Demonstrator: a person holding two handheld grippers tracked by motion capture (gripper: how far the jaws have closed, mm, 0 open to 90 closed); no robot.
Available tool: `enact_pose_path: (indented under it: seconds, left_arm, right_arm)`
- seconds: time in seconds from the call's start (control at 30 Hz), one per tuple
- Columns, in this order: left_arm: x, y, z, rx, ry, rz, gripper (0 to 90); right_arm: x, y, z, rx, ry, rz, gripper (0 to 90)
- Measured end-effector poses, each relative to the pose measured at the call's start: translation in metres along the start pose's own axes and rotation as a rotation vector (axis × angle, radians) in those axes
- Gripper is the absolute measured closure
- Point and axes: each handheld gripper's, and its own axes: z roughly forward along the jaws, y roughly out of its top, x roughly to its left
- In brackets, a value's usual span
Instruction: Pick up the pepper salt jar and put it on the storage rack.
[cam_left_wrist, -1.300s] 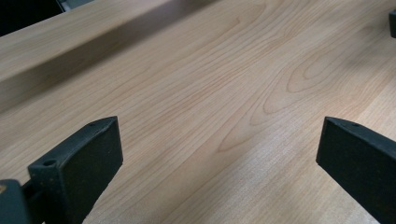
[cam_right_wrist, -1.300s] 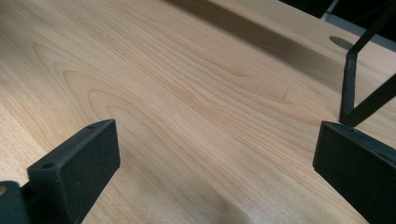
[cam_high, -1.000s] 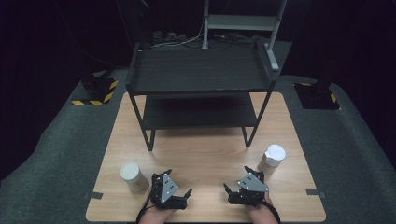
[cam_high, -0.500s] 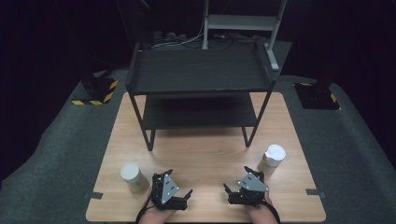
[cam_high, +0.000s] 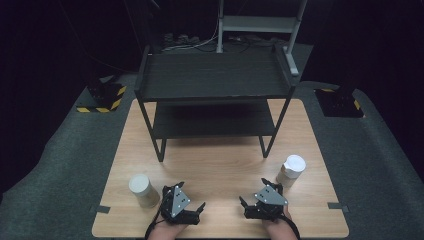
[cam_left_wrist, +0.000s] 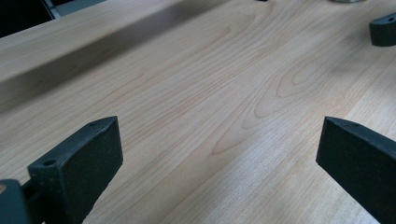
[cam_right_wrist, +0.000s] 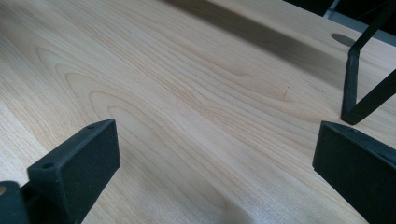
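A dark room, grey carpet, and one pale wooden table (cam_high: 220, 165) with visible grain. One black two-tier shelf (cam_high: 215, 75) stands at its far half. Two round cups: the left cup (cam_high: 141, 189) just beside the left gripper (cam_high: 196, 210), the white-lidded right cup (cam_high: 292, 170) near the right gripper (cam_high: 243, 206). Both grippers' jaws gape apart, holding nothing.

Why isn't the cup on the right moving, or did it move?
No. The right cup sits at the same spot beside the shelf leg.

Bright lit table (cam_high: 220, 165), dark surroundings, soft focus
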Motion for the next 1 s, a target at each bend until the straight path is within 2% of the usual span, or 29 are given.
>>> enact_pose_path:
  seconds: [0.17, 0.33, 0.73, 1.0]
  left_arm:
    - [0.002, 0.0, -0.005, -0.028, -0.003, -0.014, 0.6]
    - [0.003, 0.001, -0.02, -0.079, 0.0, -0.028, 0.5]
    - [0.009, 0.005, -0.045, -0.156, 0.009, -0.043, 0.5]
    - [0.01, 0.011, -0.062, -0.2, 0.019, -0.032, 0.4]
  right_arm:
    - [-0.001, 0.0, 0.0, 0.001, 0.003, 0.0, 0.0]
    - [-0.002, 0.0, 0.0, -0.002, 0.005, 0.003, 0.0]
    - [-0.001, 0.001, 0.0, 0.003, 0.003, -0.002, 0.0]
    - [-0.001, 0.001, 0.0, 0.003, 0.005, -0.001, 0.0]
